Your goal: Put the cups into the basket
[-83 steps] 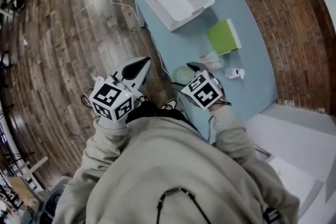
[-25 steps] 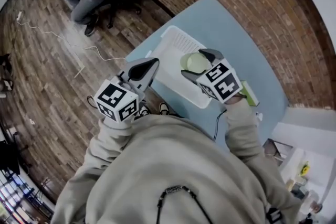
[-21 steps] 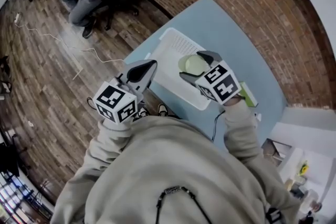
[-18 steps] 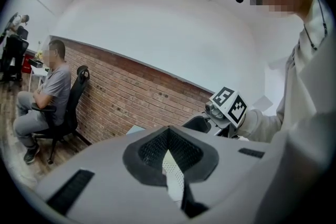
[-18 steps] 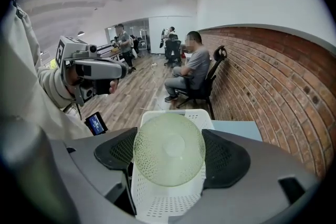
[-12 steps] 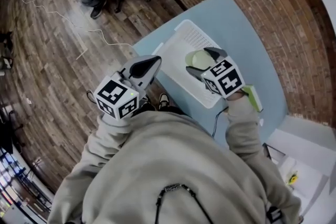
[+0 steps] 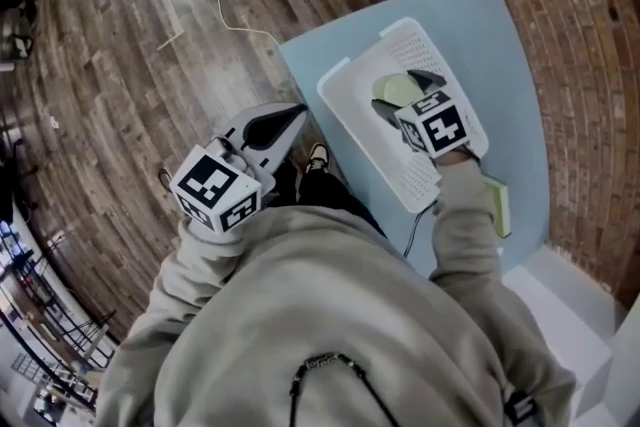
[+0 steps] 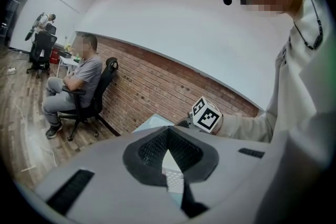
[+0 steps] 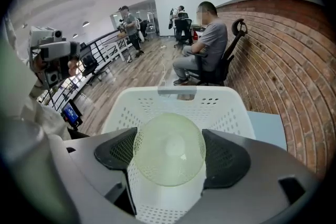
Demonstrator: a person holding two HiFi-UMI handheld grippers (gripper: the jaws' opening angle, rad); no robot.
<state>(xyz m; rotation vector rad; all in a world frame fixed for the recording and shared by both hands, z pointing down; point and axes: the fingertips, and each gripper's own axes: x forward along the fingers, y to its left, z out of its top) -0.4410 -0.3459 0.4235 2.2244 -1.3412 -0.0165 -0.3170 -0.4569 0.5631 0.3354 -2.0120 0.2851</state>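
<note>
A pale green translucent cup [image 7: 398,91] is held sideways over the white perforated basket [image 7: 350,120], with my right gripper [image 7: 408,93] shut on it. In the right gripper view the cup [image 9: 169,148] shows its round bottom between the two dark pads of the right gripper [image 9: 169,153], and the basket [image 9: 178,93] lies right beneath it, with nothing else showing in it. My left gripper [image 7: 292,112] hangs off the table's near edge, shut with nothing in it. In the left gripper view the left gripper [image 8: 169,140] has its pads closed to a narrow slit.
The basket stands on a light blue table [image 7: 500,35] beside a brick wall [image 7: 590,65]. A green book [image 7: 500,207] lies behind my right wrist. A person sits on an office chair [image 9: 207,52] beyond the table. A cable [image 7: 230,15] trails over the wooden floor.
My right gripper has carried the cup from the table beside the book to above the basket, and over the last second further over its inside. The left gripper stays shut at the table's edge.
</note>
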